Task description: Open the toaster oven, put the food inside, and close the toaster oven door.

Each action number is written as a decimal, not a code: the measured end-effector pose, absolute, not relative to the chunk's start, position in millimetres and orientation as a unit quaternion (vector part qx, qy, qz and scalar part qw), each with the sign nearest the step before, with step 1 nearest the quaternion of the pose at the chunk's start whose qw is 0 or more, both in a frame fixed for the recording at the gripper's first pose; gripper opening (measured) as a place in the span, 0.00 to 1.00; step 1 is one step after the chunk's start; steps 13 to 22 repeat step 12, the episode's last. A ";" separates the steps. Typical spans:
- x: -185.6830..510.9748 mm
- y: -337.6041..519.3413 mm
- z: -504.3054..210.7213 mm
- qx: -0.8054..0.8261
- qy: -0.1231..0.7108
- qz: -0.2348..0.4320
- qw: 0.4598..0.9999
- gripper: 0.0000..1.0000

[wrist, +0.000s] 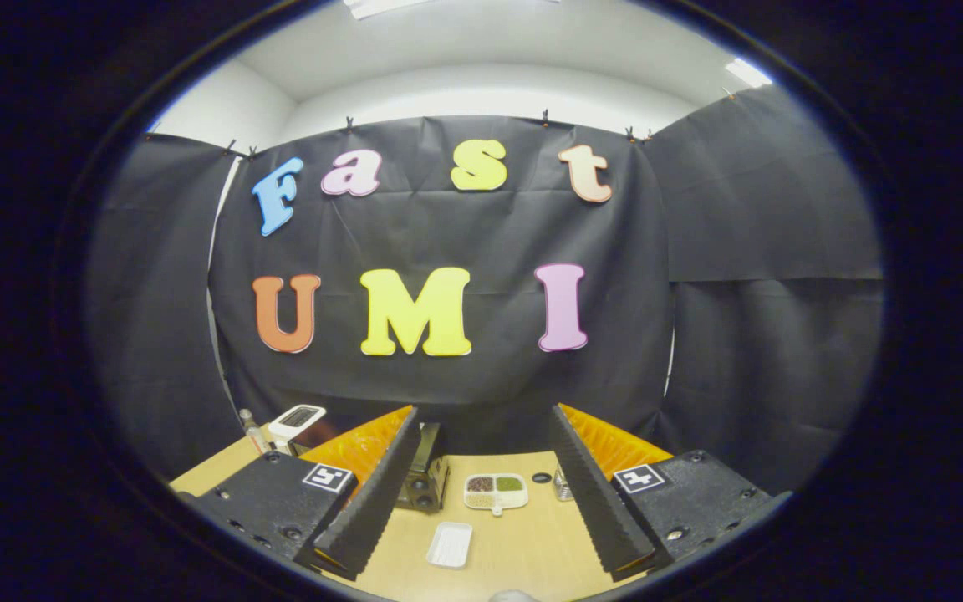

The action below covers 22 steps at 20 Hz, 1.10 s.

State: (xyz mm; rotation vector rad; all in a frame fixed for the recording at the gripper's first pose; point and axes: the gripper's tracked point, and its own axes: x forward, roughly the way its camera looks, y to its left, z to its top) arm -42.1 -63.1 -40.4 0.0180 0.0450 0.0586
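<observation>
Tool (481,510) held high, fingers spread wide, gripping nothing. Down between them on the table (523,543): a white tray (450,544), beyond it a compartment dish of food (496,491). Toaster oven (425,477) partly hidden behind the left finger. Probably light, rigid, slippery-rimmed; best pinched at an edge.

Wooden table (523,543) — toaster oven (425,481), food tray (496,491), white tray (450,544).

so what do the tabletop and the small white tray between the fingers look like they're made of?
Tabletop: light wood or wood-look laminate, matte, with faint grain; which one is unclear. White tray: probably thin plastic or foam, smooth, with a raised rim and ridged base. It lies between the open fingers of the gripper, untouched.
</observation>
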 end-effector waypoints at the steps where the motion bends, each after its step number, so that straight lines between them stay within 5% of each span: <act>1: -42.3 -66.1 -44.7 0.014 0.025 0.029 0.999 0.99; 22: -48.7 -87.5 -54.2 0.016 0.026 0.018 0.999 0.99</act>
